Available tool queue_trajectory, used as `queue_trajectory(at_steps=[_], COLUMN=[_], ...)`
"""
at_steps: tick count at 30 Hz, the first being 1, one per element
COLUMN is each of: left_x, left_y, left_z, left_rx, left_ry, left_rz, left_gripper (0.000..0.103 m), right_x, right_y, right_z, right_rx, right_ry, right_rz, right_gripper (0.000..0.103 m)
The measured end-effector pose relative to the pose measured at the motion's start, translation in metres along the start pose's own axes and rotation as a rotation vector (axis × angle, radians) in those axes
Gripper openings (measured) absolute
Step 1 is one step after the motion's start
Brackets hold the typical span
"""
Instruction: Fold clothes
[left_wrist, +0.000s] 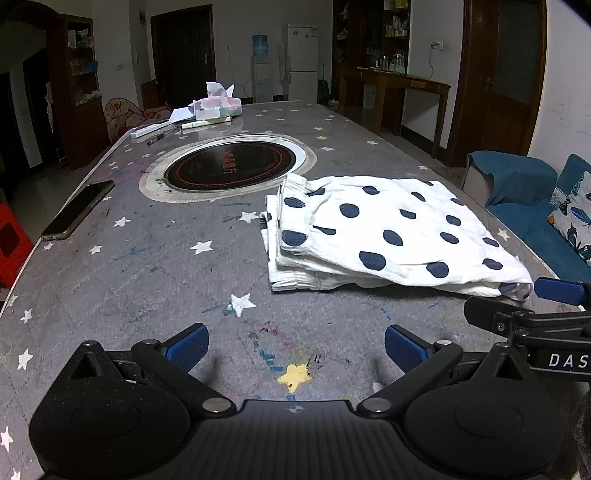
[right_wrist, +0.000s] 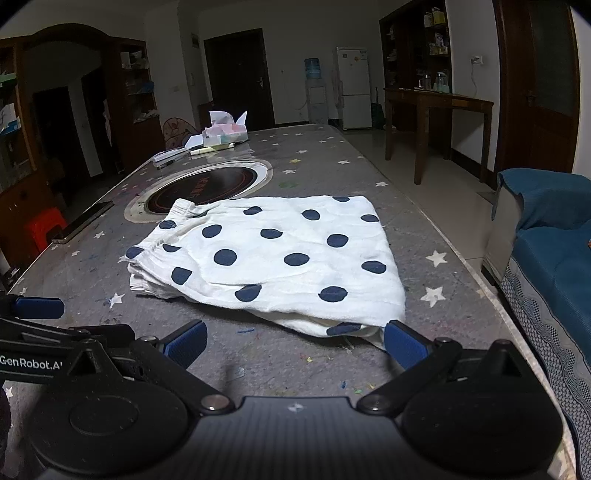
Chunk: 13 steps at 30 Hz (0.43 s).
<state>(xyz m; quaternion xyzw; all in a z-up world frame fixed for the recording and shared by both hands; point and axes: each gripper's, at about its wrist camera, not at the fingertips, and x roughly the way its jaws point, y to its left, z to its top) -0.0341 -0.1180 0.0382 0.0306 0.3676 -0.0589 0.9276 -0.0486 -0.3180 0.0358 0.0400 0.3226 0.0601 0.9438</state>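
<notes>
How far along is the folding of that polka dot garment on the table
Mostly done, it seems: the polka dot garment lies folded in stacked layers on the table, elastic waistband edge toward the round cooktop. Nothing is in hand: the left gripper and right gripper both have open, empty jaws, the right one beside the garment's near corner. What may be left is one more fold or some tidying.

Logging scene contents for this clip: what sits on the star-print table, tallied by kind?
Folded white garment with navy polka dots: 1
Dark smartphone: 1
Tissue box with white tissue sticking out: 1
Round black inset cooktop: 1
Total: 4, besides small flat items near the tissue box, too blurred to count.
</notes>
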Motion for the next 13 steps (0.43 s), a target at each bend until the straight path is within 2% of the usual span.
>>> queue_trajectory(at_steps=[13], left_x=[0.0072], left_y=[-0.0014], left_z=[0.0033], left_rx=[0.01], left_ry=[0.0], left_rz=[0.012], left_gripper=[0.103], right_x=[0.0035], right_y=[0.0009], right_z=[0.0025], right_rx=[-0.005], right_ry=[0.004], right_rz=[0.002], right_gripper=[0.103])
